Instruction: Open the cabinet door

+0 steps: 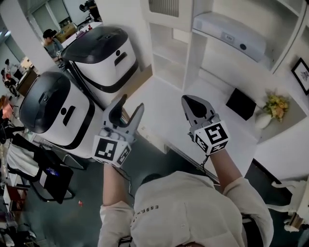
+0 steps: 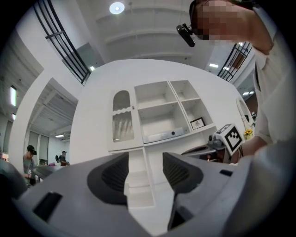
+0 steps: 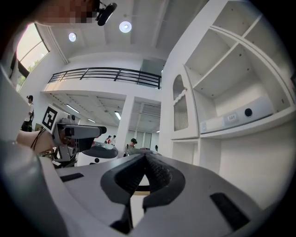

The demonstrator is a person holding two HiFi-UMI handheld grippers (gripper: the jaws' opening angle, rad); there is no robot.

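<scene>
The cabinet door [image 2: 122, 118] is a narrow white panel with an arched ribbed-glass window, shut, at the left end of a white shelf unit [image 2: 159, 115]. It also shows as the cabinet door [image 3: 181, 111] in the right gripper view, and only the lower part of the cabinet door [image 1: 164, 7] shows at the head view's top edge. My left gripper [image 1: 126, 111] is held up in the air in front of the unit, well short of it, jaws open and empty. My right gripper [image 1: 197, 103] hangs beside it, shut on nothing.
Two white robots with dark domed tops [image 1: 104, 53] [image 1: 53, 111] stand left of the unit. On the shelves are a white box device [image 1: 229, 31], a framed picture [image 1: 301, 75], a vase of yellow flowers [image 1: 273, 108] and a black panel [image 1: 241, 103]. People stand far back left.
</scene>
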